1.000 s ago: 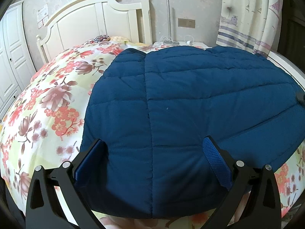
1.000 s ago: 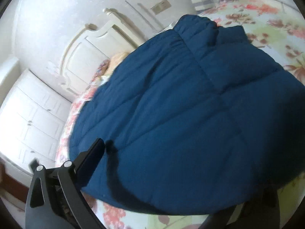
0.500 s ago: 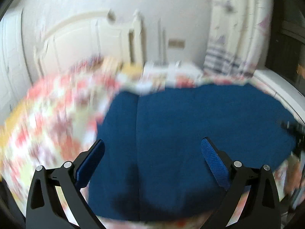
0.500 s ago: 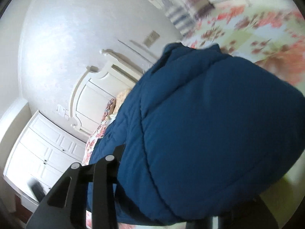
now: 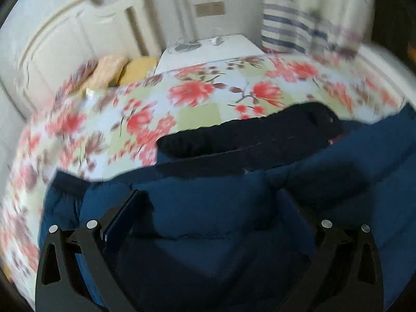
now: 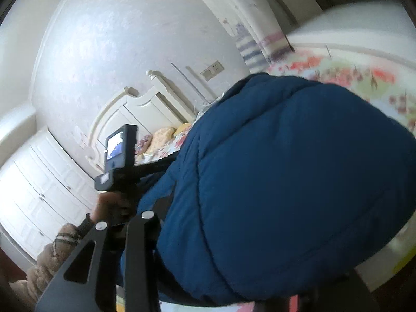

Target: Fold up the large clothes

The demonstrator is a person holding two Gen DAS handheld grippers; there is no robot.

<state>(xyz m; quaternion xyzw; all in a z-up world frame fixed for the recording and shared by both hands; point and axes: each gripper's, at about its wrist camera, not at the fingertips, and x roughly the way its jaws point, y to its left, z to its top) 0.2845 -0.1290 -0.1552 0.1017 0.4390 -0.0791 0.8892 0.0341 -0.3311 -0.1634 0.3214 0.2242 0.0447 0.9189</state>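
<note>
Left wrist camera sits close over the blue quilted jacket (image 5: 208,223), angled steeply down across the floral bedspread (image 5: 197,104) toward the headboard (image 5: 65,44) and nightstand (image 5: 208,52). Right wrist camera is rolled sideways, nearly level, pressed against the same jacket. Both views share jacket, headboard, wall socket (image 6: 212,70) and striped curtain (image 5: 288,33).

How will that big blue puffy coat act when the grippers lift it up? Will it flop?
The blue coat will probably flop: in the right wrist view it already bulges and drapes over the right gripper pinching it. Its quilted padding suggests it is light for its bulk and springs back. It seems unlikely to slide far on the flowered bedspread.
</note>
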